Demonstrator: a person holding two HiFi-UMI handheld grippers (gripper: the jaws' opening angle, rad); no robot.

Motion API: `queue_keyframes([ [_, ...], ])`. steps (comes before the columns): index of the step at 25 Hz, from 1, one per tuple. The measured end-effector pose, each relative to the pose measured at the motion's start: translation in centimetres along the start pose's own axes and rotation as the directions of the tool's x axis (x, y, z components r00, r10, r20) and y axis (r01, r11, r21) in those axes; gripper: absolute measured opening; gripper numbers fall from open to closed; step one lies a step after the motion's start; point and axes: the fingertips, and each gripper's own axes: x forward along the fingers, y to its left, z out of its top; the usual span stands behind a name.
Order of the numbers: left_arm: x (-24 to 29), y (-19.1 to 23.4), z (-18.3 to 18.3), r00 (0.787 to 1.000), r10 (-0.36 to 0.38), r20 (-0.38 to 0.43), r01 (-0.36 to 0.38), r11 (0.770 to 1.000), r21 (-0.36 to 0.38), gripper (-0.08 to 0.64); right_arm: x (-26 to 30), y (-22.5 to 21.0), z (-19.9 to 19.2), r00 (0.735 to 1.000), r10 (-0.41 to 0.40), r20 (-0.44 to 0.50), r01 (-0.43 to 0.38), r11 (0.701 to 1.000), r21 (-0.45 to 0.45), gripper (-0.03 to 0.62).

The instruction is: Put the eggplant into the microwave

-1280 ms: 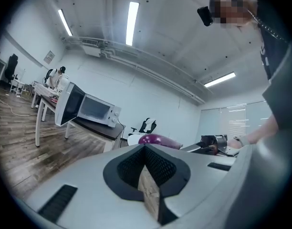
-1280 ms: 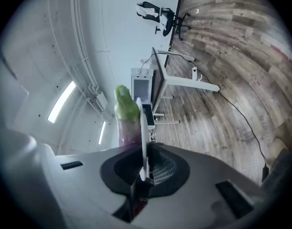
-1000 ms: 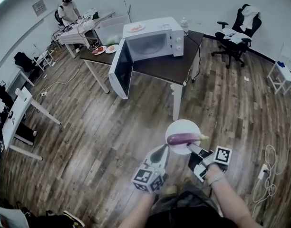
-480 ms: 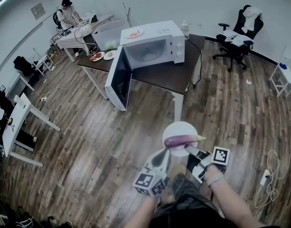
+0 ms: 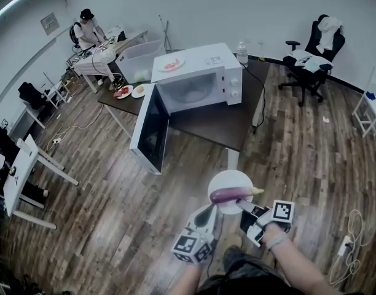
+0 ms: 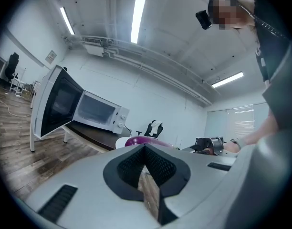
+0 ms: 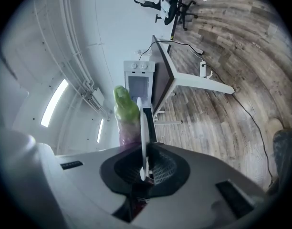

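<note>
Step in hand, by my read: carry phase. The eggplant isn't in yet, and the oven is well apart from the load, across bare floor.

- Glossy purple eggplant w/ green stem cap (image 5: 228, 194) lies lengthwise across a small round white plate (image 5: 228, 178), stem end toward the person's right. Skin is smooth and shiny, body slim and slightly curved. It sits loose on the plate, nothing pins it.
- R gripper (image 5: 241, 204): jaws pinch the plate's near rim. Its own view shows the plate edge-on between the pads, eggplant lying against one face.
- L gripper (image 5: 207, 212): jaws pressed together, nothing between them. The tip is at the plate's lower-left rim. Can't tell if it touches or props from below.
- White boxy microwave (image 5: 200, 83) sits on a dark brown tabletop (image 5: 215, 123). Its dark-glass door (image 5: 150, 137) is swung fully open toward the person's left, overhanging the table edge. The cavity looks empty and lit.

Next move calls for:
- Close the gap to the table, keeping the plate level so the eggplant doesn't roll off.
- Approach right of the open door and line the plate up w/ the cavity mouth.
- Slide plate + eggplant in, or tip the eggplant off. Likely the whole plate goes in.

Risk: a one-rim pinch could let the plate sag or twist.
</note>
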Motion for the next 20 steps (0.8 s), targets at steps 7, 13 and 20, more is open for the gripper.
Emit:
queue_keyframes([
  [7,4.9,3.0,0.8,1.0,0.012,-0.006,-0.012,1.0,-0.002,0.001,3.5,0.0,4.8,0.999,-0.021,-0.028,0.02,1.0,-0.005,0.018],
  [13,8.6,5.6,1.7,0.999,0.033,0.012,-0.033,0.999,0.001,0.001,6.6,0.3,8.4,0.998,-0.014,-0.058,0.013,1.0,-0.022,0.018],
  [20,10.5,8.7,2.1,0.997,0.079,0.015,-0.079,0.997,-0.009,0.001,10.3,-0.1,10.2,0.997,-0.025,-0.078,0.024,1.0,-0.008,0.018],
])
